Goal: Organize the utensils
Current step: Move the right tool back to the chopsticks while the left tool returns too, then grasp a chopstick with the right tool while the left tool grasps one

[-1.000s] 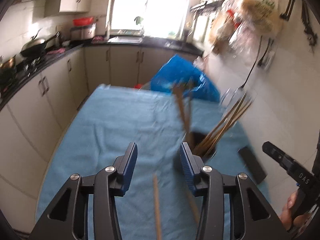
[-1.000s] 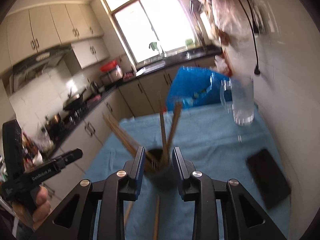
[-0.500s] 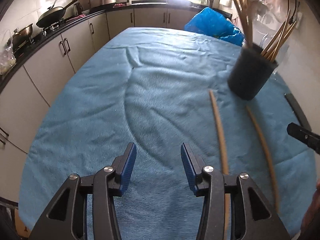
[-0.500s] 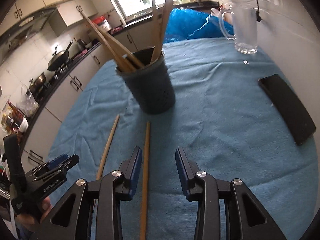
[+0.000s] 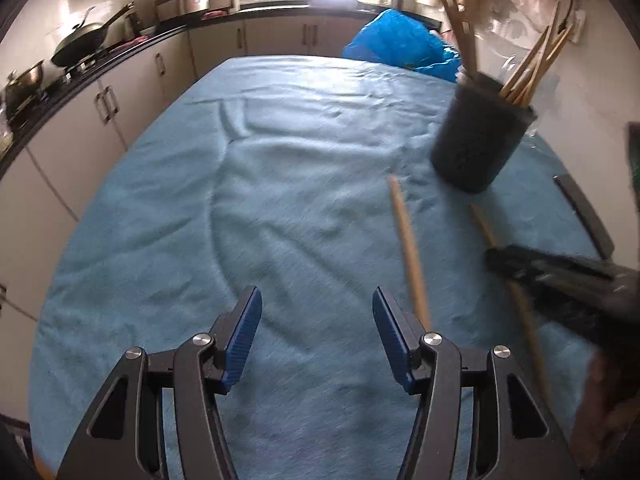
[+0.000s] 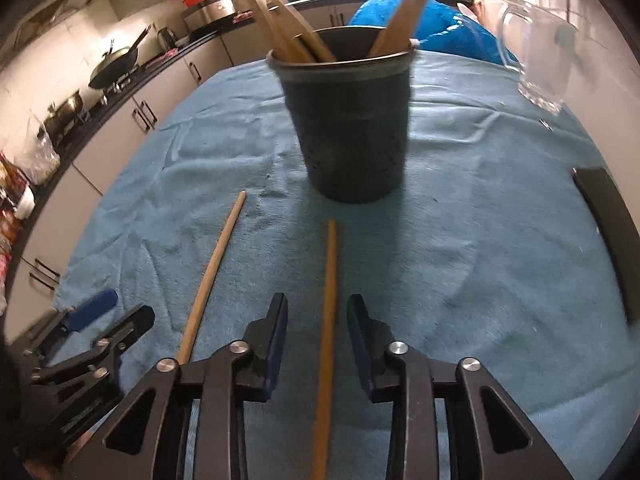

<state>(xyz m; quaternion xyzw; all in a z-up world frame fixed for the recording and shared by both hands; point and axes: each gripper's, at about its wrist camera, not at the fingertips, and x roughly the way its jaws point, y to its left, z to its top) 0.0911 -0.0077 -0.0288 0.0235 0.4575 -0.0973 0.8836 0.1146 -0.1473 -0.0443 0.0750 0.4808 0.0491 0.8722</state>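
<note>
Table (image 6: 500, 240): covered by a blue towel, rumpled in low folds toward the far end.

Holder (image 6: 352, 120): dark round pot, upright on the towel near the middle of the table. Several wooden chopsticks (image 6: 288, 20) stand in it, fanning out to left and right over the rim.

Loose chopstick, right (image 6: 327, 320): lies flat on the towel, far tip just short of the holder's base. It runs back between the fingers of the right gripper (image 6: 317, 332). The jaws have just been closing and stand narrow, one on each side of the stick, with a sliver of towel showing on both sides; the pads do not press on it.

Loose chopstick, left (image 6: 208, 280): lies flat beside the first, angled slightly away from it, well apart from the holder. In the left wrist view it passes just outside the right finger of the left gripper (image 5: 316, 336). That gripper's jaws have just been opening and stand wide over bare towel, with nothing between them.

Glass mug (image 6: 536, 48): clear, at the far right of the table.

Black flat slab (image 6: 612, 232): lies along the right edge.

Blue plastic bag (image 5: 396, 48): at the far end behind the holder.

Kitchen counter (image 5: 100, 68): along the left wall, with a wok on the stove.
</note>
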